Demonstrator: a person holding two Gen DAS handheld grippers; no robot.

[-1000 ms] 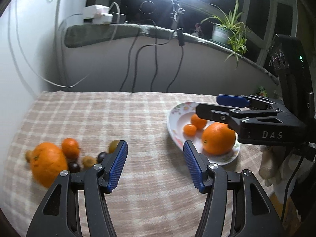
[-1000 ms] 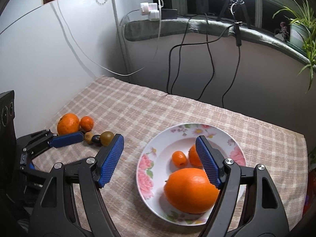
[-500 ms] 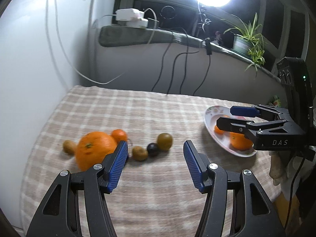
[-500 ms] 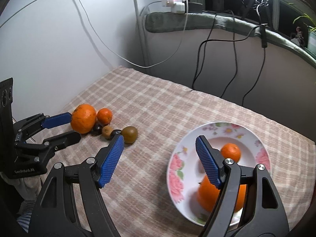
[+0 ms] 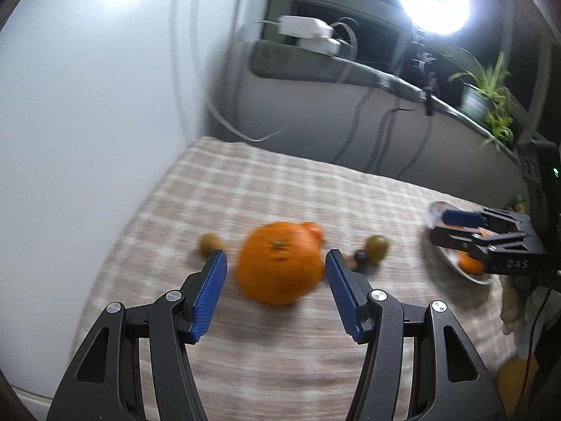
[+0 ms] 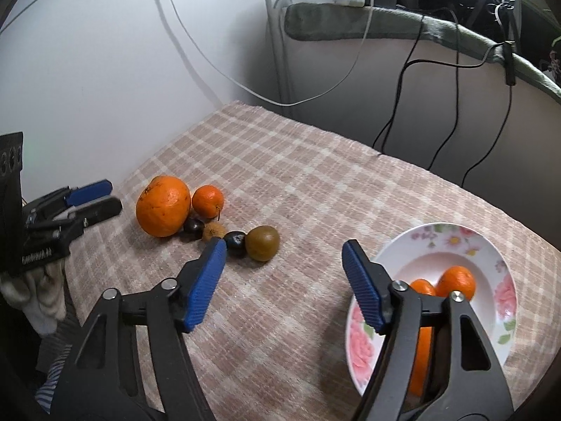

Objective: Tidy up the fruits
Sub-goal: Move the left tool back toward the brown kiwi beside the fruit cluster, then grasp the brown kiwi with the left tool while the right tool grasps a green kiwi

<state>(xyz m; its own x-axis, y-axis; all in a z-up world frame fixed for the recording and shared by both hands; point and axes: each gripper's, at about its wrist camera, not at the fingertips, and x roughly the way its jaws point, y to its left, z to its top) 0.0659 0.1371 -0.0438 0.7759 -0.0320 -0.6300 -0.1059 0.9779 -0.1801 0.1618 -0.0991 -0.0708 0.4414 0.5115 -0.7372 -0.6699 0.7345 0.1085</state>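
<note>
Blurred in left wrist view: large orange (image 5: 280, 263) on checked worktop (image 5: 280, 189), small mandarin (image 5: 313, 228) half hidden behind. Left tongs (image 5: 276, 282) spread wide around orange, no contact visible. Right tongs (image 6: 284, 284) wide, empty, beside plate (image 6: 491, 256), covering 1 orange there.

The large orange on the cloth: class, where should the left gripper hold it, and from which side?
Grip the large orange across its widest middle, approaching from the near side. The open left gripper already frames it; the small tangerine and dark fruit crowd its far side.
</note>
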